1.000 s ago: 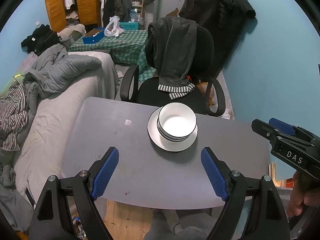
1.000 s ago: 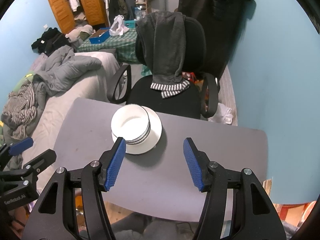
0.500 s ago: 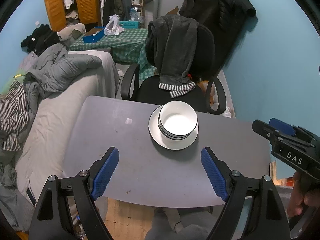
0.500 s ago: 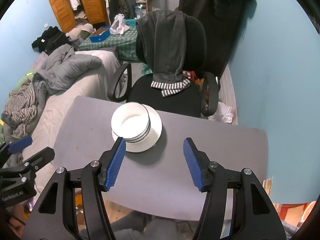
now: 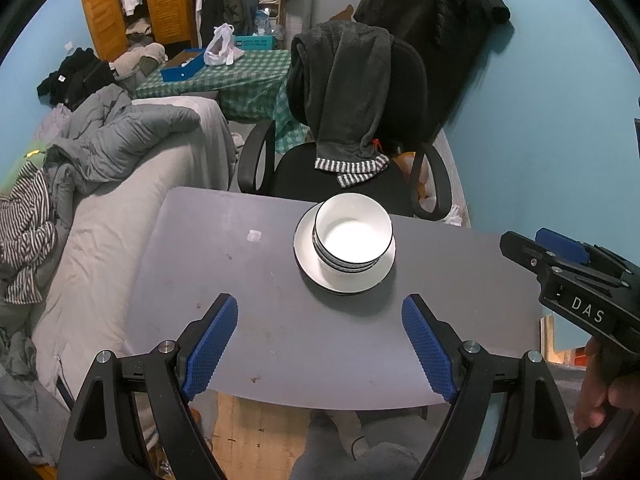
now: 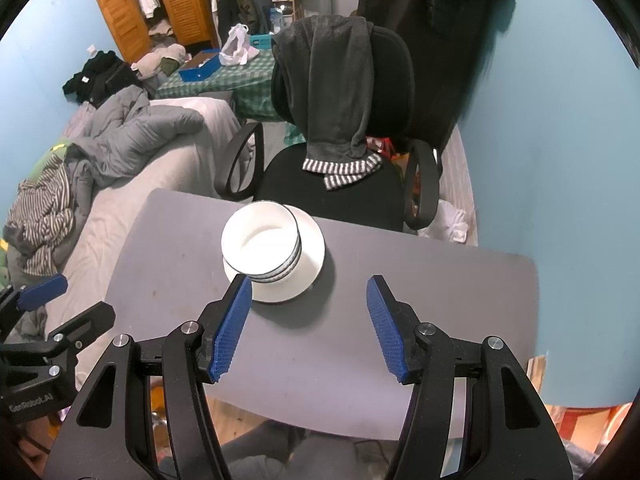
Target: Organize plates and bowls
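Observation:
A stack of white bowls with dark rims (image 5: 352, 236) sits on a stack of white plates (image 5: 380, 278) near the far edge of the grey table (image 5: 280, 320). The bowls (image 6: 260, 242) and plates (image 6: 312, 248) also show in the right wrist view. My left gripper (image 5: 320, 344) is open and empty, held above the table's near edge, short of the stack. My right gripper (image 6: 308, 324) is open and empty, just short and right of the stack. Each gripper shows at the side of the other's view.
A black office chair (image 5: 360, 128) draped with a dark garment stands behind the table. A bed with grey bedding (image 5: 120, 148) lies to the left. A blue wall (image 5: 560, 140) is on the right. A small pale scrap (image 5: 254, 235) lies on the table.
Both grippers have drawn back and up very slightly from the stack. Bowls and plates have not moved.

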The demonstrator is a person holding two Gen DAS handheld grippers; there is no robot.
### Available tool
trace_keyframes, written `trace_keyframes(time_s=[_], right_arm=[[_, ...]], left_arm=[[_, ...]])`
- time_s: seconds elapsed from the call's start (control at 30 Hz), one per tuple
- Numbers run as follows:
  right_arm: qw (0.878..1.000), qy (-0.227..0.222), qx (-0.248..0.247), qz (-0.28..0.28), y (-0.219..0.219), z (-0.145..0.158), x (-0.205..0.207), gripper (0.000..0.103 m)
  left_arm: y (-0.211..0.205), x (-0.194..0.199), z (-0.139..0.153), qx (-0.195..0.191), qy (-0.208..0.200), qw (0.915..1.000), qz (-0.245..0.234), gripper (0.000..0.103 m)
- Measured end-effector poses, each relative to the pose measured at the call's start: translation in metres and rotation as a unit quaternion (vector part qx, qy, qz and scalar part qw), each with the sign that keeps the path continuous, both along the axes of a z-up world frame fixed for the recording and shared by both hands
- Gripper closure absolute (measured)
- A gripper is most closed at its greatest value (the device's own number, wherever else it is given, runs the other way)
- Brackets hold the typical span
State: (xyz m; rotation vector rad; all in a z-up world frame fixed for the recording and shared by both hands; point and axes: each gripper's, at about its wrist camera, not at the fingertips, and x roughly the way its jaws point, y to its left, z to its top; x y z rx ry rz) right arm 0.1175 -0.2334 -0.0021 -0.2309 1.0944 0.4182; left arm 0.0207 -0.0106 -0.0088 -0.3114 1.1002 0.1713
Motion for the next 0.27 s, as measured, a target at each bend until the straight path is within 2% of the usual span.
trace_keyframes(time_s=[0.27], right_arm=[[1.000,0.001,0.000,0.000,0.0000,0.0006,0.0012,0.045]], left_arm=[[-0.0021,-0.0001,0.0019,-0.006,-0.003,1.0000,0.002,0.017]])
